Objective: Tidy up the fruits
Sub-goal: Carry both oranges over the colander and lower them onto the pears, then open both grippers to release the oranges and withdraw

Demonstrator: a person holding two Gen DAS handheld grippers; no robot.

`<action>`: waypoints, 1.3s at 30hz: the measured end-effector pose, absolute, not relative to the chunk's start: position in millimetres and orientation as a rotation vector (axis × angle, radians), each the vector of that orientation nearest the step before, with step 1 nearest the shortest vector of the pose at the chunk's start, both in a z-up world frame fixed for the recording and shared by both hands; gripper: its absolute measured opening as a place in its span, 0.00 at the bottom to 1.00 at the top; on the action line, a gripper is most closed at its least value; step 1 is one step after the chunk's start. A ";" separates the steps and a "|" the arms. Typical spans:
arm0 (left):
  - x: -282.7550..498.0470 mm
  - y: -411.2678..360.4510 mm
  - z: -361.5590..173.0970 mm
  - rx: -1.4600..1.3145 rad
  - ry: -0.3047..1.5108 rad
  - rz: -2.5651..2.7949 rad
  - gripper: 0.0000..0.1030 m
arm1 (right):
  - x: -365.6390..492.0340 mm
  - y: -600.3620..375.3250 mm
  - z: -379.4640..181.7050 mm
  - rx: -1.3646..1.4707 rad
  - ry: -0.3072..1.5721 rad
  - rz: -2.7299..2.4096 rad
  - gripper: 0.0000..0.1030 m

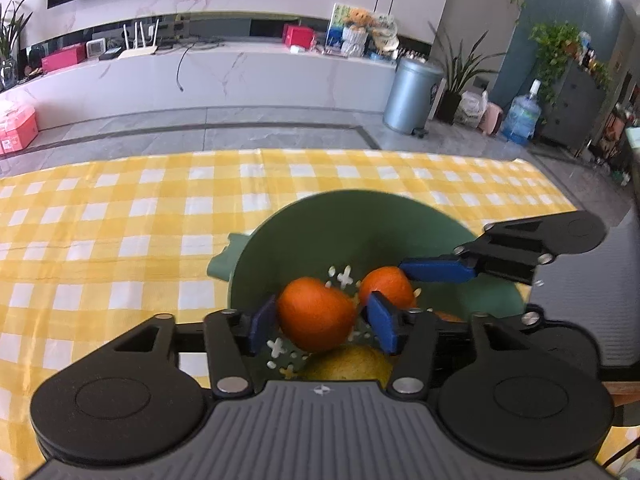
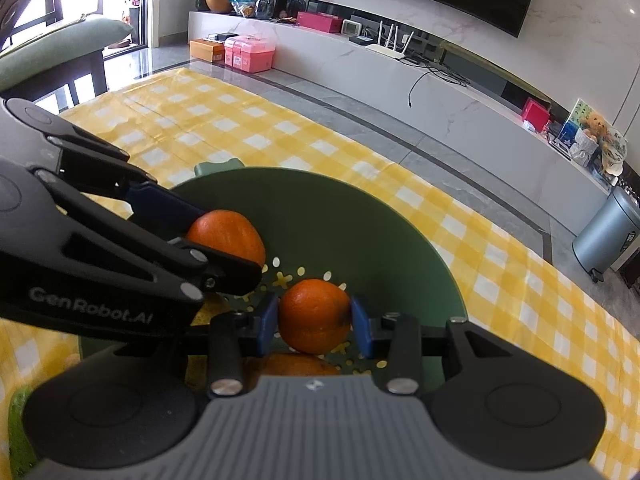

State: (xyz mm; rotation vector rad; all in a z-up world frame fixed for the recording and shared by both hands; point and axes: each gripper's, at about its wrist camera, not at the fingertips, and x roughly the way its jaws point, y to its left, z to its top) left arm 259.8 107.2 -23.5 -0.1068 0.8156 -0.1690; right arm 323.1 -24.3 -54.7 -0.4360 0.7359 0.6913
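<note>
A green perforated bowl point(image 1: 352, 228) sits on the yellow checked tablecloth point(image 1: 120, 216); it also shows in the right wrist view point(image 2: 360, 232). My left gripper point(image 1: 320, 322) is shut on an orange point(image 1: 314, 312) inside the bowl. My right gripper point(image 2: 314, 320) is shut on a second orange point(image 2: 314, 314), also inside the bowl. That orange point(image 1: 386, 286) and the right gripper's blue fingers point(image 1: 436, 270) show in the left wrist view. The left gripper's orange point(image 2: 228, 234) shows in the right wrist view. A yellow-green fruit point(image 1: 348, 366) and another orange point(image 2: 292, 366) lie lower in the bowl.
The table's far edge point(image 1: 280, 152) borders grey floor. A grey bin point(image 1: 412, 94) and a water jug point(image 1: 520, 114) stand on the floor at the right. A white media bench point(image 1: 200, 76) runs along the back wall. Something green point(image 2: 18, 432) lies at the lower left.
</note>
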 end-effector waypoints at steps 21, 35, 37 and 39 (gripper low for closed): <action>234.0 104.2 5.7 -0.105 0.727 -0.183 0.69 | 324.4 -23.6 -46.3 -0.437 0.737 0.634 0.51; 197.4 99.5 35.5 -0.067 0.689 -0.194 0.69 | 258.1 -71.9 -5.5 -0.248 0.597 0.507 0.53; 192.0 95.7 38.5 -0.049 0.685 -0.201 0.69 | 243.3 -82.4 -2.4 -0.214 0.574 0.489 0.54; 185.6 90.5 39.4 -0.028 0.684 -0.210 0.69 | 227.7 -92.7 -1.6 -0.179 0.559 0.468 0.54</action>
